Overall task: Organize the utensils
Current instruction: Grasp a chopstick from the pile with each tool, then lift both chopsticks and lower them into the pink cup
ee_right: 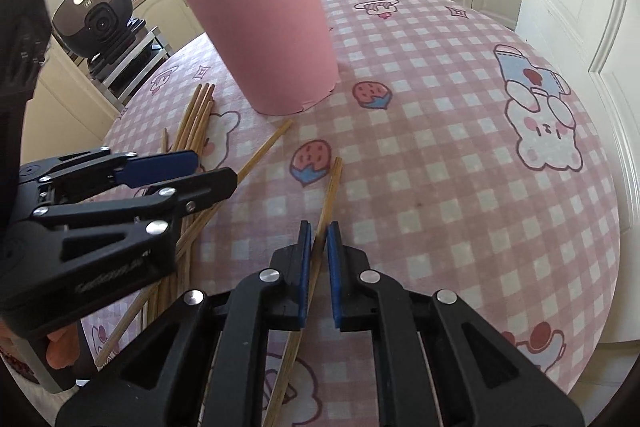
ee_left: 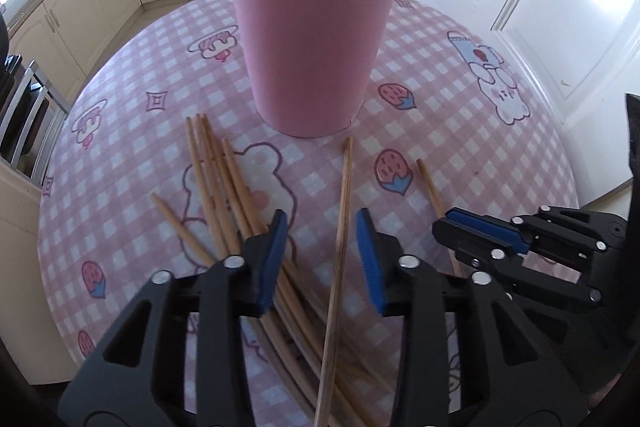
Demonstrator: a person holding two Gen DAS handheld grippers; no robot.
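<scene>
Right gripper (ee_right: 319,247) clenched on one chopstick (ee_right: 329,193), ready for the pink cup (ee_right: 264,39) at far centre. Left gripper (ee_left: 322,233) straddles another chopstick (ee_left: 340,227), pads not touching; the rest lie on the tabletop (ee_right: 460,187).

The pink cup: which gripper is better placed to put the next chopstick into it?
Right. The right gripper is shut on a chopstick; the left gripper only straddles another chopstick, not touching it.
</scene>
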